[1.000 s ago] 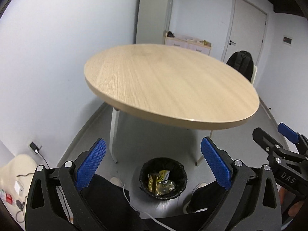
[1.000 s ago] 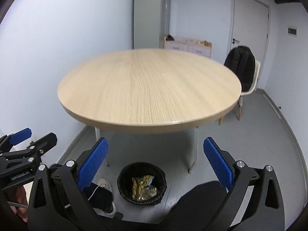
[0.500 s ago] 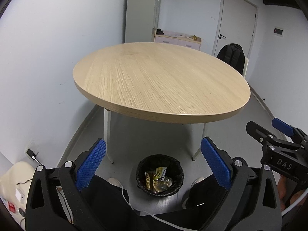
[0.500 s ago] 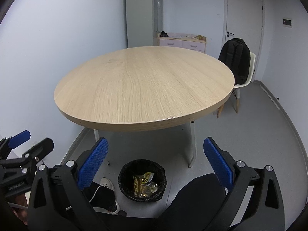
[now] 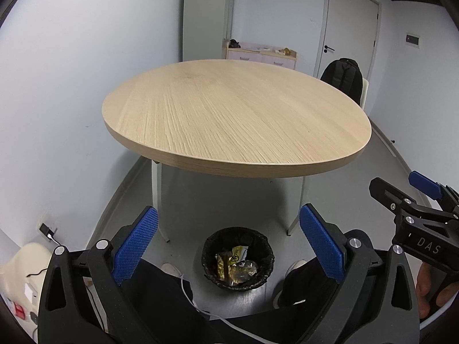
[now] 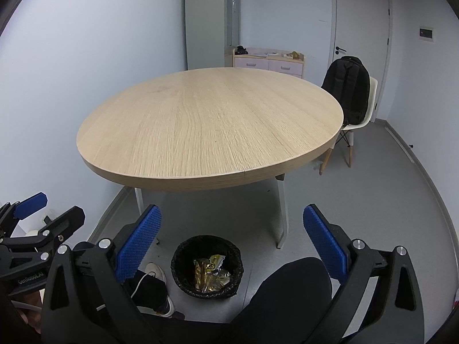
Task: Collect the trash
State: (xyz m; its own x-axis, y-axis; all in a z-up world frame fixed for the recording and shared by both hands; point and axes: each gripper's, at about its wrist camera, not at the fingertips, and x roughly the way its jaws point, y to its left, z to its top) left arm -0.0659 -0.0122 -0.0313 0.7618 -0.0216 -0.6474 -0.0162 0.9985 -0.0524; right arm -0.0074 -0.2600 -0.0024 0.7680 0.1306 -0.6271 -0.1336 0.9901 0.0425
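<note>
A black trash bin [image 5: 238, 258] with a black liner stands on the floor under the near edge of the round wooden table [image 5: 235, 114]. Gold and yellow wrappers [image 5: 235, 266] lie inside it. It also shows in the right wrist view [image 6: 207, 266]. My left gripper [image 5: 229, 243] is open and empty, held above the bin. My right gripper [image 6: 232, 243] is open and empty, also above the bin. The right gripper shows at the right edge of the left wrist view [image 5: 413, 200]. The left gripper shows at the left edge of the right wrist view [image 6: 37, 218].
The table top [image 6: 212, 126] carries nothing. A white chair [image 6: 355, 126] with a black backpack [image 6: 347, 89] stands at the far right. A pink dresser [image 6: 269, 60] and a door [image 6: 361, 46] are at the back. The person's legs and shoes [image 6: 156, 272] flank the bin.
Both grippers have risen and tilted back a little, so the table and bin sit lower and farther in view. Both stay open and empty.
</note>
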